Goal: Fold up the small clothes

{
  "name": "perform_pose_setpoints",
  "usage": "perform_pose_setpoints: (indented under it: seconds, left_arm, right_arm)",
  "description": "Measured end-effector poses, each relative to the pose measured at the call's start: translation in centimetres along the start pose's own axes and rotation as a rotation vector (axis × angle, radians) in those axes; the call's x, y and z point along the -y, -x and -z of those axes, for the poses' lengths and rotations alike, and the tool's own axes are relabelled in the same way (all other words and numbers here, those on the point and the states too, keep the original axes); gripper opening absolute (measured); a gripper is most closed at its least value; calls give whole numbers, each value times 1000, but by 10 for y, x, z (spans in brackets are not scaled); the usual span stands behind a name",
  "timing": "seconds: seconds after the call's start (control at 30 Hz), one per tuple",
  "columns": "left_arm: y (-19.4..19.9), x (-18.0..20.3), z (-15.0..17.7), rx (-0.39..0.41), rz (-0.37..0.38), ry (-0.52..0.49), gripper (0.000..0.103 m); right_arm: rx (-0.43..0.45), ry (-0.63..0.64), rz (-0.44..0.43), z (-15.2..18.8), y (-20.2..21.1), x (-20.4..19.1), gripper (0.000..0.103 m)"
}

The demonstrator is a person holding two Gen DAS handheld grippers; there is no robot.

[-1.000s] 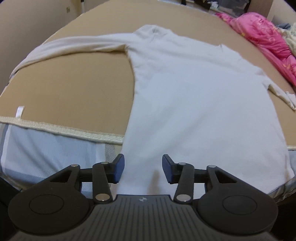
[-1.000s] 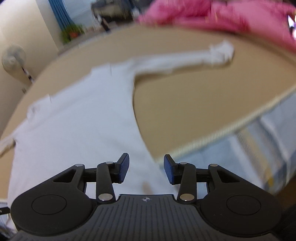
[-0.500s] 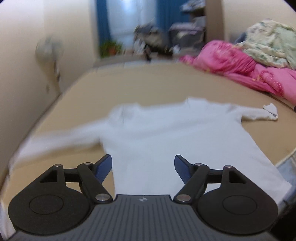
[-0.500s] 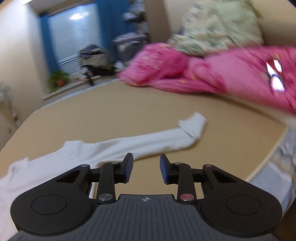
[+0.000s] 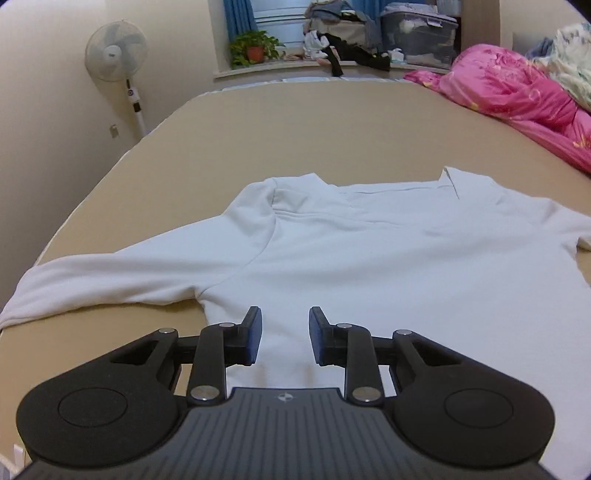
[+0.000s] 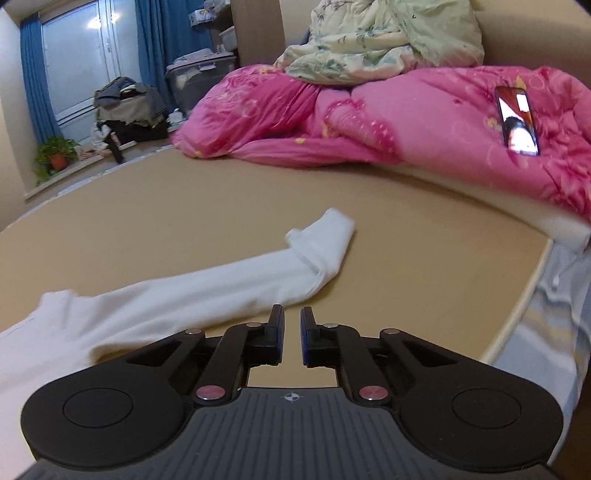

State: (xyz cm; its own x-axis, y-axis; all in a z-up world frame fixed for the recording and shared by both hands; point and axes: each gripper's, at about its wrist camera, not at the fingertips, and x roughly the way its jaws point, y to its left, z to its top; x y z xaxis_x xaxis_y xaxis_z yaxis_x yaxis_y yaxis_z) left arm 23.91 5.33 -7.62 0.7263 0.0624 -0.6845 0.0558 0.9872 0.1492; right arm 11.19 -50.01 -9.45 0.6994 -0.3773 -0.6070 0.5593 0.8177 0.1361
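A white long-sleeved shirt (image 5: pixel 388 258) is laid flat on the tan bed (image 5: pixel 332 122), collar toward the far side, one sleeve (image 5: pixel 110 277) stretched out to the left. The left tongs (image 5: pixel 285 334) are held over the shirt's lower body, jaws apart after closing partway, nothing seen between them. In the right view the other sleeve (image 6: pixel 221 284) lies across the bed, its cuff (image 6: pixel 325 240) folded back. The right tongs (image 6: pixel 291 336) are held just above the sleeve's near edge, jaws drawn nearly together, a narrow gap left, no cloth pinched. A pink quilt (image 6: pixel 369 122) is heaped along the far right of the bed, a pale floral quilt (image 6: pixel 388 37) atop it, a phone (image 6: pixel 517 120) resting on the pink. A standing fan (image 5: pixel 116 59), a potted plant (image 5: pixel 255 50) and a clothes pile (image 5: pixel 343 33) are noted by the window
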Motion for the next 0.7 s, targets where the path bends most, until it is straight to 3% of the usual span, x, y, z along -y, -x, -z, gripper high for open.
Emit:
perform_pose_setpoints:
  seconds: [0.13,0.2,0.27,0.3,0.5,0.7]
  left_arm:
    - [-17,-1,2,-55,10,14,33]
    - [-23,-8,3,-89,21,46,34]
    - [-29,-12,1,-116,17,60,34]
    - [-31,-20,4,-124,16,62,34]
    - [-38,-21,10,-138,-16,46,35]
    - [-43,-20,12,-147,-31,33,35]
  right_arm:
    - [30,25,56,-12,-49,5,11]
    - [47,34,70,-19,-77,8,19]
    - [36,55,98,-23,-104,6,51]
    - [33,68,112,-26,-117,5,55]
    - [14,154,130,-29,-176,-8,55]
    - [-30,298,138,-19,-210,-24,51]
